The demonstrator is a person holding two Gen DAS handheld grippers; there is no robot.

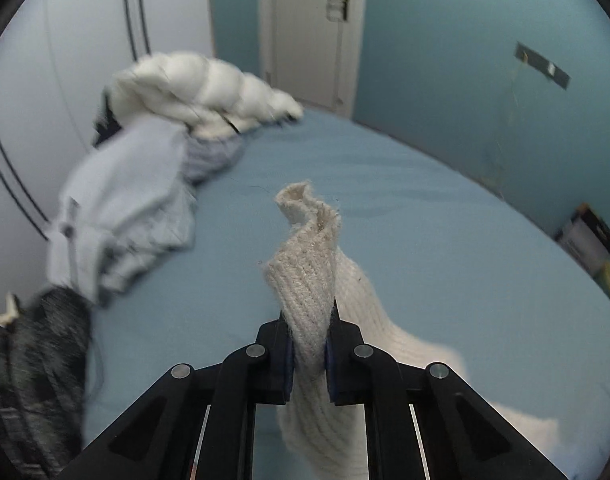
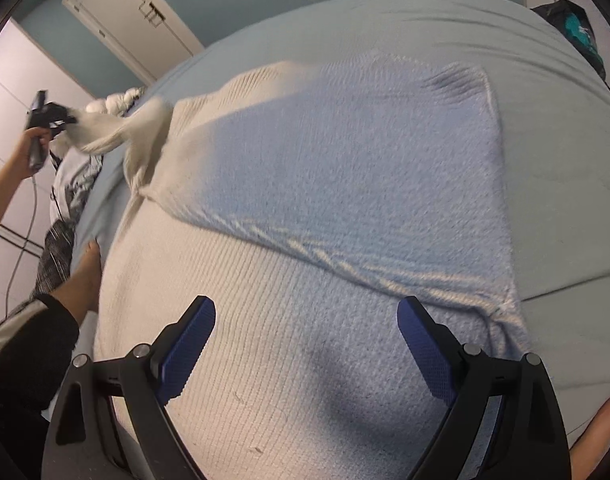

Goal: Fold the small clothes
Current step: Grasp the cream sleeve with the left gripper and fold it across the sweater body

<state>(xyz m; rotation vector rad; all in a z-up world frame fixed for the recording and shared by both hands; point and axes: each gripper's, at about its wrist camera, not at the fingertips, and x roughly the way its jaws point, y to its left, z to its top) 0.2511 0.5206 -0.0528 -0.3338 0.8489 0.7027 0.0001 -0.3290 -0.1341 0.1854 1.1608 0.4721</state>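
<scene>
My cream knit sweater (image 2: 305,260) lies spread on the bed (image 2: 565,200), one side already folded in. The left gripper (image 1: 309,340) has its fingers pinching the sleeve cuff (image 1: 305,280), lifted clear; next I'd carry it across the body. The right gripper (image 2: 305,340) hovers above the sweater, fingers spread, empty.

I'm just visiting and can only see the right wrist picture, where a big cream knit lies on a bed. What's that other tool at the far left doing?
Observer: The left gripper is shut on the ribbed cuff of a sleeve of that sweater, and the cuff stands up above the bed.
Visitor: Is anything else on the bed over there?
Observer: Yes, a white puffy jacket lies at the far edge.
Visitor: Only that?
Observer: A pale blue garment is heaped in front of it, blurred.
</scene>
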